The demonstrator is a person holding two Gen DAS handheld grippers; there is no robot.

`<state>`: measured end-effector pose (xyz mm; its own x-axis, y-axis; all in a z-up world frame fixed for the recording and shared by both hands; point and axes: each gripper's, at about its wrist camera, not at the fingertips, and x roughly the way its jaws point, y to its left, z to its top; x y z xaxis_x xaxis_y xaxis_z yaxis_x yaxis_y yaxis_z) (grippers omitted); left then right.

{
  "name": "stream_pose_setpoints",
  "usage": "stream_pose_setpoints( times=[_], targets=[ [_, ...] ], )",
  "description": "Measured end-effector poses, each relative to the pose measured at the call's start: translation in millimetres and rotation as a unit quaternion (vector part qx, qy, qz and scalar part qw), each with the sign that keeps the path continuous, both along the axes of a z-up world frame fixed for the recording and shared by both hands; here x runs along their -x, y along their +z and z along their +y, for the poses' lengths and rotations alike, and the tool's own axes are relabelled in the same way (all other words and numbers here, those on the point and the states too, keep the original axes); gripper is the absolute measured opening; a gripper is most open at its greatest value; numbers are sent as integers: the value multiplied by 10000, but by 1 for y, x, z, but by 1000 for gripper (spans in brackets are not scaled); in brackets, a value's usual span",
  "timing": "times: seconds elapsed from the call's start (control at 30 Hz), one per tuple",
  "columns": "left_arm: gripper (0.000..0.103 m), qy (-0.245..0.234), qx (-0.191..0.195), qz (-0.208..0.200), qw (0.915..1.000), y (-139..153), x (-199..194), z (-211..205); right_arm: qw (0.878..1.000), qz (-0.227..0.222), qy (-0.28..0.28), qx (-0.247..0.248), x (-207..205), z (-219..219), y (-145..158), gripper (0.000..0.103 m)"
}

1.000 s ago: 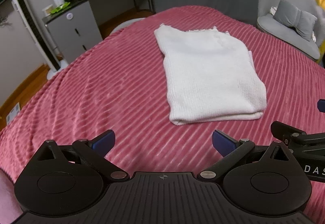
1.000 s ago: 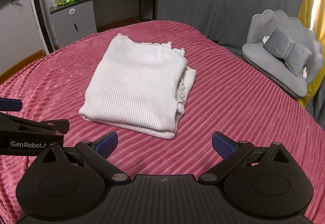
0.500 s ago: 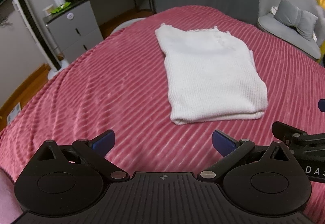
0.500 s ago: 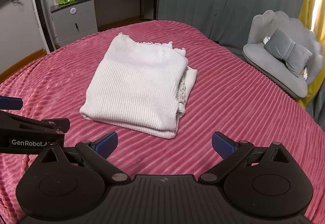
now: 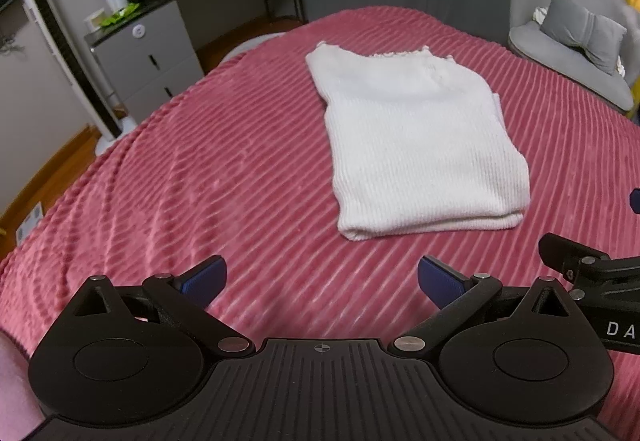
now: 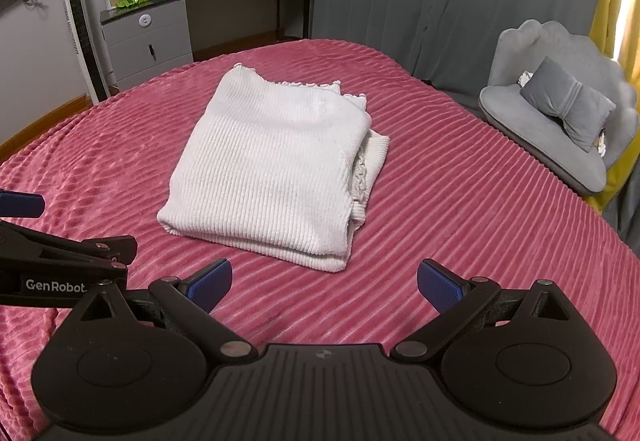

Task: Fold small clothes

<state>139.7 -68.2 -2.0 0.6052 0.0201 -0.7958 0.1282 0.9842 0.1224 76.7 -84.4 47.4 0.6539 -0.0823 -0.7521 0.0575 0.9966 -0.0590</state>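
A white knit top (image 6: 272, 169) lies folded on the pink ribbed bedspread (image 6: 460, 225) (one edge bulging out on its right). Short of it, touching nothing, the left gripper (image 5: 322, 279) and right gripper (image 6: 324, 281) have their fingers spread wide.

The folded garment (image 6: 276, 165) lies on the bed (image 6: 460, 209), ahead of both grippers, chair (image 6: 560, 113) to the right.

White ribbed knit garment (image 6: 272, 169); plush ribbed pink bedspread (image 6: 460, 225); matt black plastic tongs (image 6: 324, 283).
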Motion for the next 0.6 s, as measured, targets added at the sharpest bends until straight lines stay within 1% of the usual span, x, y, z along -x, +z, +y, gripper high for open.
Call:
stream_pose_setpoints(
  times=[0.6],
  targets=[
    [103,-35,-22,24,10000,-2,1,0,10000,-24,25,29,-1,2,0,99]
  ],
)
